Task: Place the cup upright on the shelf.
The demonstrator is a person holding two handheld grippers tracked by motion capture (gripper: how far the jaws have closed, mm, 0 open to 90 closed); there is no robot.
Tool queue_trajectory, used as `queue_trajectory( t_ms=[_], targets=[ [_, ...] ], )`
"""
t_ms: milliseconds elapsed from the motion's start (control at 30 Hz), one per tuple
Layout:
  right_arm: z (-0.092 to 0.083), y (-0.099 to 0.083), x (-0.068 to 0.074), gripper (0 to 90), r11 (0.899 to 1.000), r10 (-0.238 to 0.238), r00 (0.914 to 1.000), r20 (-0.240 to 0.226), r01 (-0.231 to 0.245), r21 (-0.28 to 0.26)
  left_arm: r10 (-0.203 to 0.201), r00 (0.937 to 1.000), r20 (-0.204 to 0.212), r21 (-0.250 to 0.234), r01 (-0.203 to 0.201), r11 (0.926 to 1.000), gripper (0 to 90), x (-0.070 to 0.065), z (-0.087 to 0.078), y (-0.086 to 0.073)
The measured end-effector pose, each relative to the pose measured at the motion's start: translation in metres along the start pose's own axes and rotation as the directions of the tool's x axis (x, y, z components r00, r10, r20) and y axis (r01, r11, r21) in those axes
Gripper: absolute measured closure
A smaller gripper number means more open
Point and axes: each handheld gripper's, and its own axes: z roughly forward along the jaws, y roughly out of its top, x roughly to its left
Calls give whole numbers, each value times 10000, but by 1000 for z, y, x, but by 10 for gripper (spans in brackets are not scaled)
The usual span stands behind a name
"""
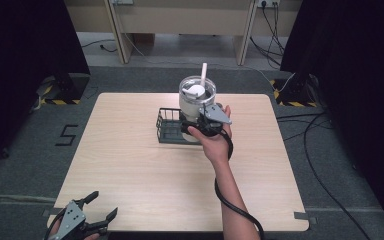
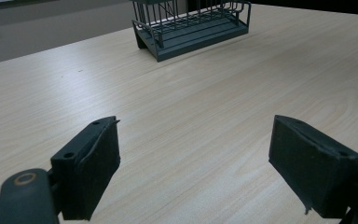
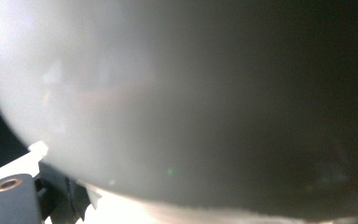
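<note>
Right forearm reached straight out from the near edge of the table (image 1: pixel 130 165) to the wire rack (image 1: pixel 169 126). Right hand (image 1: pixel 215 142) wrapped the right gripper (image 1: pixel 200 121), grey plate up, pressed against the near side of the jar (image 1: pixel 196 98). Right gripper view: jar wall (image 3: pixel 177 93) blurred and hard up against the lens, jaws hidden; can't tell if they were clamped on it or just touching.

Left gripper (image 1: pixel 100 207) sat well back from the rack, at the near-left table corner, jaws spread wide, nothing between them. Left gripper view confirmed it: both black pads apart over bare wood (image 2: pixel 191 116), rack (image 2: pixel 191 23) far ahead.

Jar: clear, round, upright, whitish lower body. A white-handled utensil (image 1: pixel 202 75) stood in it, handle sticking up past the rim, leaning slightly. Jar sat at the rack's right end; whether in the rack or lifted just above it, can't tell, as hand and gripper covered its base.

Rack: dark wire, low rails, flat base, mid-table toward the far side, left compartment empty.

Beyond the rack: wooden furniture legs, cables on the grey floor, black curtains on both sides.
</note>
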Motion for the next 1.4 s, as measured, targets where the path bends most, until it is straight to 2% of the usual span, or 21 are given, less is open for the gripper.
queue_trajectory(
  t_ms=[700,967,1067,1167,1233,1267,1300,1400],
  targets=[
    [25,12,-11,107,10000,86,9992,402,-85,-15,-76,9999,-80,-18,76,10000,155,1,-1,0],
    [36,15,-11,107,9999,136,9992,364,-137,40,-116,9999,-125,-19,116,9999,155,1,-2,0],
    [42,17,-11,107,10000,1,9991,416,-3,37,-121,9998,-132,-22,121,9999,155,2,-2,-1],
    [47,19,-13,107,9999,116,9990,427,-118,41,-114,9998,-150,3,114,9999,155,2,-3,-1],
    [49,19,-13,107,9999,104,9988,471,-106,50,-131,9998,-155,-2,131,9999,155,2,-3,-1],
    [51,20,-14,107,9999,-133,9982,585,128,90,-163,9997,-180,-33,162,9999,155,2,-3,-1],
    [51,20,-14,107,9999,-133,9982,585,128,90,-163,9997,-180,-33,162,9999,155,2,-3,-1],
    [57,18,-16,107,9997,183,9988,463,-190,136,-197,9996,-222,-52,196,9998,155,2,-3,-2]
  ],
)
